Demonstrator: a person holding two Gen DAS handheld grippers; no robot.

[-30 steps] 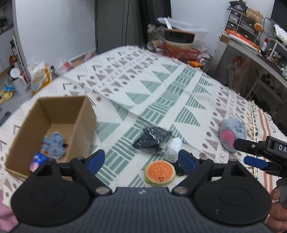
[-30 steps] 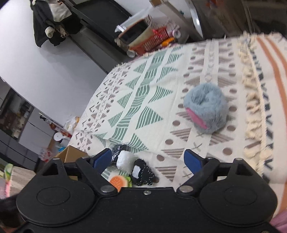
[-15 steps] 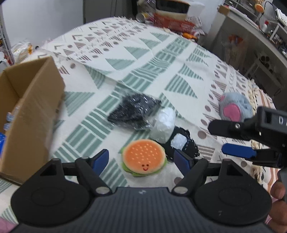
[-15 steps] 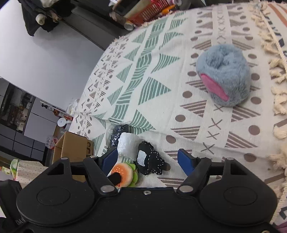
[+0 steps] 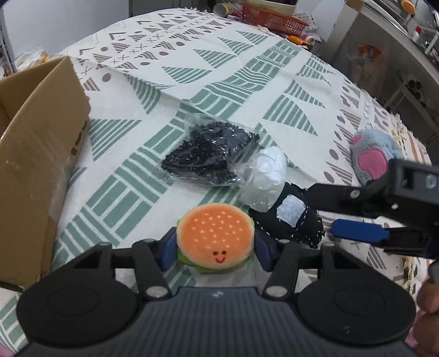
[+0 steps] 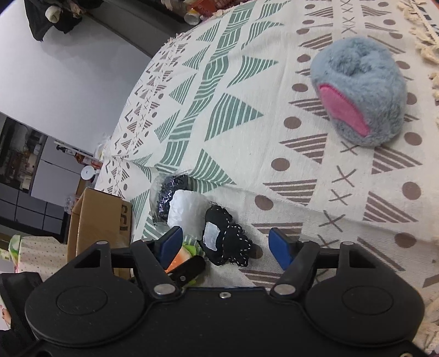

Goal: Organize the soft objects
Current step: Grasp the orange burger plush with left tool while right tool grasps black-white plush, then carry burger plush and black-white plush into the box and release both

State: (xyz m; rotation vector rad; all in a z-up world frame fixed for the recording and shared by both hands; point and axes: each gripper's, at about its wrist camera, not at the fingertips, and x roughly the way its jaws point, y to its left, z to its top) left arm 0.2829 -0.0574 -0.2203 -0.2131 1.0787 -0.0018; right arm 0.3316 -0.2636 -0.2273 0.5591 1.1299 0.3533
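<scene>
A round orange burger plush [image 5: 215,237] with a smiling face lies on the patterned cloth [image 5: 247,68]. It sits between the blue pads of my left gripper [image 5: 215,252], whose closing jaws touch both its sides. To its right is a black felt toy with a white patch [image 5: 290,219] [image 6: 227,241]. My right gripper [image 6: 225,245] [image 5: 321,210] straddles that toy; its jaws are closing, with a gap still showing on the right side. A white plush [image 5: 264,175] and a bagged black item [image 5: 208,156] lie just beyond. A grey and pink plush [image 6: 359,90] lies apart at the right.
An open cardboard box [image 5: 35,153] [image 6: 96,219] stands at the left on the cloth. An orange basket [image 5: 274,17] and clutter sit past the far edge. A desk [image 5: 397,41] runs along the right. A person's hand [image 5: 428,296] shows at the lower right.
My left gripper has come down over the burger plush and its jaws have narrowed onto it. My right gripper has dropped toward the black felt toy, its jaws narrower too.
</scene>
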